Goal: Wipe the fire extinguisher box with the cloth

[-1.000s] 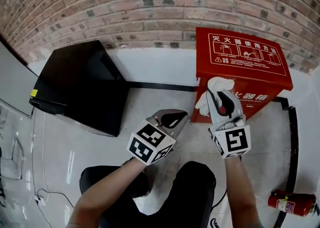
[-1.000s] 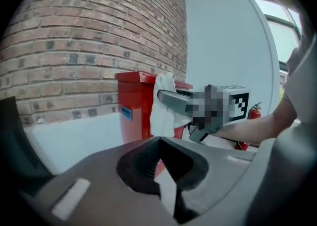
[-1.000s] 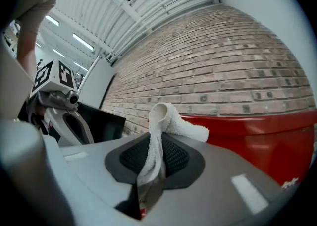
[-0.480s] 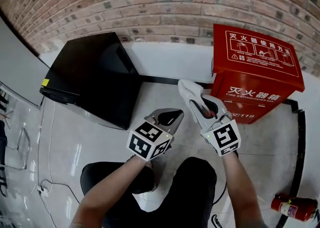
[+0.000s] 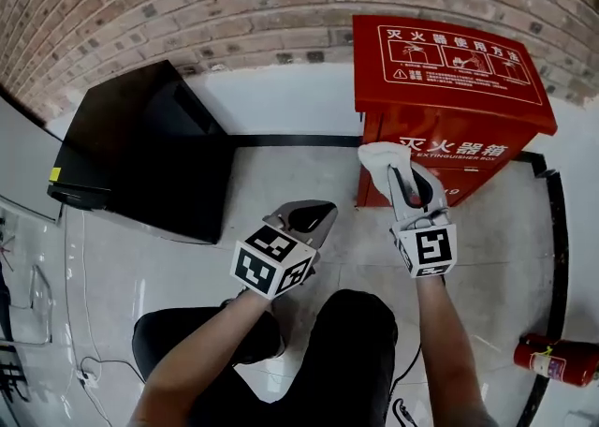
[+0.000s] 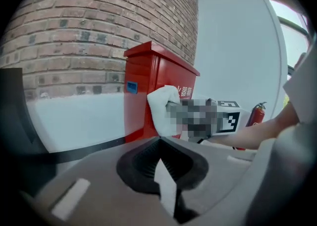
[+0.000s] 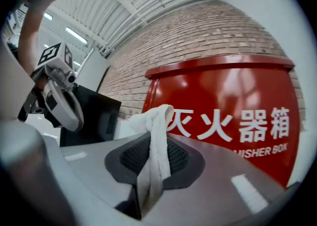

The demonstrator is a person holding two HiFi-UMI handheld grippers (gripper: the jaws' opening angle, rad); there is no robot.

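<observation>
Where the right gripper's (image 7: 154,138) two dark ribbed pads (image 7: 179,158) close in, they pinch a white cloth (image 7: 157,118). The cloth runs up through the narrow slot between them and bunches into a soft wad just past the tips. That wad sits low on the front face of the red fire extinguisher box (image 5: 440,69), by its left edge. No view settles whether it presses on the metal or hangs just short of it.

The left gripper (image 6: 159,141) has its jaws drawn together at the tips with nothing between them. It hangs apart from the box, to the left of the right gripper and a little nearer the person.

The box stands upright at the far edge of the pale glossy floor (image 5: 281,182), its back to the brick wall (image 5: 234,4), with its sloping lid printed in white. A black strip (image 5: 290,140) runs along the floor's far edge from the box leftward to a black cabinet (image 5: 140,154), which fills the far left corner. A small red fire extinguisher (image 5: 554,360) lies on its side at the right edge of the floor, well apart from the box.
</observation>
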